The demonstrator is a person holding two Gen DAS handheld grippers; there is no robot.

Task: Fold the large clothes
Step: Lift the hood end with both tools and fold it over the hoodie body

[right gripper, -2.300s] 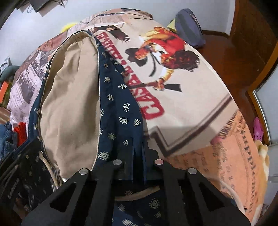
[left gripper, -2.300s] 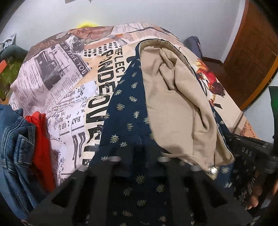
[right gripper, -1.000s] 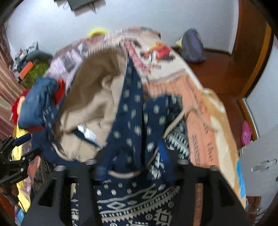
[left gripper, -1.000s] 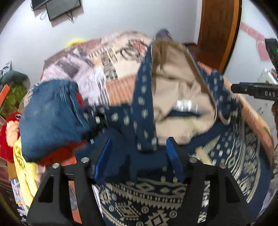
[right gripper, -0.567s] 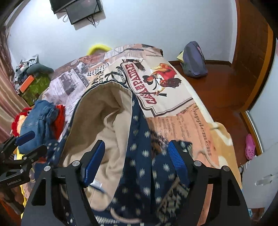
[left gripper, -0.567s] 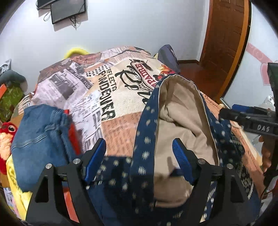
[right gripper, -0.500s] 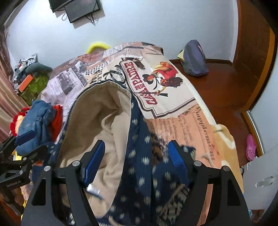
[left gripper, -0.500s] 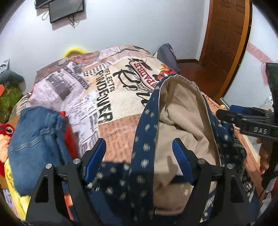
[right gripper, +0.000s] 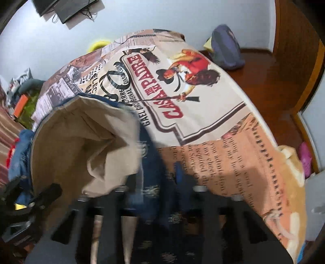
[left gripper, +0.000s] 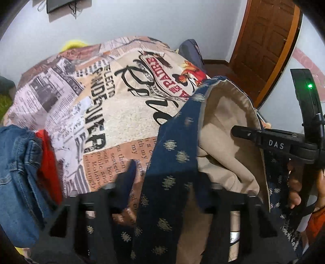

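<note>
A large navy garment point(left gripper: 172, 154) with small gold motifs and a beige lining point(left gripper: 223, 126) lies bunched on the printed bed cover point(left gripper: 121, 101). My left gripper point(left gripper: 165, 184) straddles its left navy edge with jaws closing; the left blue pad point(left gripper: 128, 178) still stands clear of the cloth. In the blurred right wrist view my right gripper point(right gripper: 155, 178) is closing on the garment's right navy edge point(right gripper: 150, 162), and the cloth fills the gap between its pads. The right gripper point(left gripper: 264, 142) and a hand point(left gripper: 294, 193) also show in the left wrist view.
Blue jeans point(left gripper: 18, 172) and a red garment point(left gripper: 48, 162) lie at the bed's left side. A grey backpack point(right gripper: 225, 50) sits on the wooden floor past the bed. A wooden door point(left gripper: 264, 40) stands at the right, a screen point(right gripper: 67, 8) on the wall.
Half a second ago both grippers hung wide open over the garment. Both have dropped lower and narrowed around its navy edges, the right one more than the left.
</note>
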